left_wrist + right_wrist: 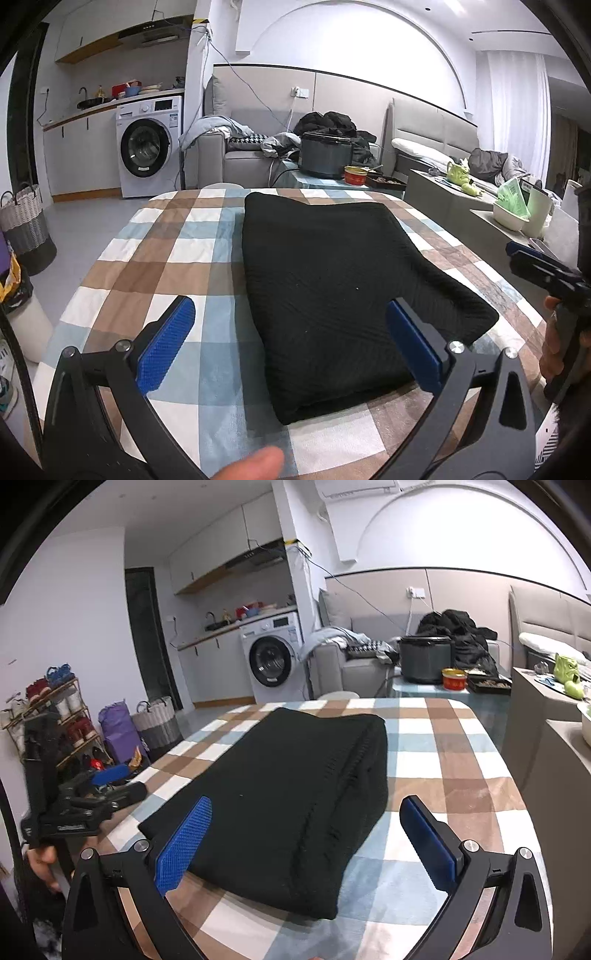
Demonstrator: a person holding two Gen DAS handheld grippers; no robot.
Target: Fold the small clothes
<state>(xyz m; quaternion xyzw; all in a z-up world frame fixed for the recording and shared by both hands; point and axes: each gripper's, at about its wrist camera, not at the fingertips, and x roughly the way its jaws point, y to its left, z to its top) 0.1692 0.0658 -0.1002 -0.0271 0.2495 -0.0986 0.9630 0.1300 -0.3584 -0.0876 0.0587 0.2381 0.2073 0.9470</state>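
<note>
A black knitted garment (332,291) lies folded into a thick rectangle on the checked tablecloth (177,251); it also shows in the right wrist view (295,801). My left gripper (291,328) is open and empty, held above the garment's near left edge, its blue pads (166,347) wide apart. My right gripper (306,830) is open and empty above the garment's near right part. The right gripper also shows at the right edge of the left wrist view (543,266), and the left gripper at the left of the right wrist view (107,786).
Beyond the table stand a washing machine (147,147), a sofa with clothes (258,147), a dark pot (325,155) and a red tin (354,175) on a side table. A woven basket (22,225) stands left; a shoe rack (62,716) too.
</note>
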